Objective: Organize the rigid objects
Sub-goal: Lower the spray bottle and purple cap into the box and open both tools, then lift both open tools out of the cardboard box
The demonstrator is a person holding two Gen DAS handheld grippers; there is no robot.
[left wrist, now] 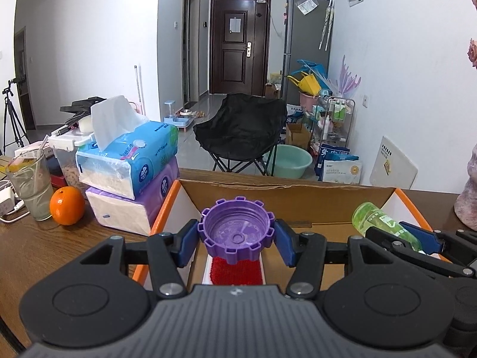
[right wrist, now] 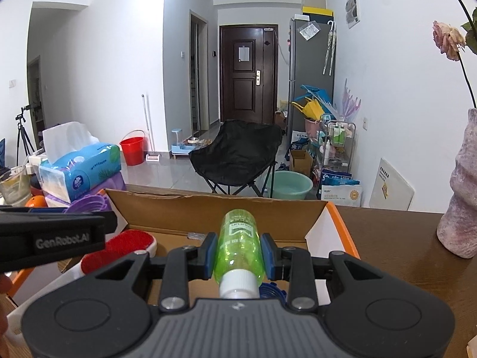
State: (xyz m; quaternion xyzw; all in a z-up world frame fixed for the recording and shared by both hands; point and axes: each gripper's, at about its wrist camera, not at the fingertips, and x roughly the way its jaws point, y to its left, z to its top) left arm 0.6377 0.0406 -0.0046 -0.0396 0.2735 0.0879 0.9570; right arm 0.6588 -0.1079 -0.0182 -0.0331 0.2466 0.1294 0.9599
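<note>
Wooden table (left wrist: 35,247) bears a cardboard box (left wrist: 286,197); beyond, grey tiled floor (left wrist: 190,149).

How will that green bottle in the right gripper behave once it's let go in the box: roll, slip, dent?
The green bottle, clamped across its round body by the right gripper, lies lengthwise, so it will probably roll on the cardboard box floor. Its glossy clear plastic looks slippery. It seems stiff: the walls show no visible denting under the pads.

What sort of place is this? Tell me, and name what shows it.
Most likely the living area of a lived-in flat: a dark front door, a fridge beside it, a folding chair on the tiled floor and pet bowls near the hallway.
</note>
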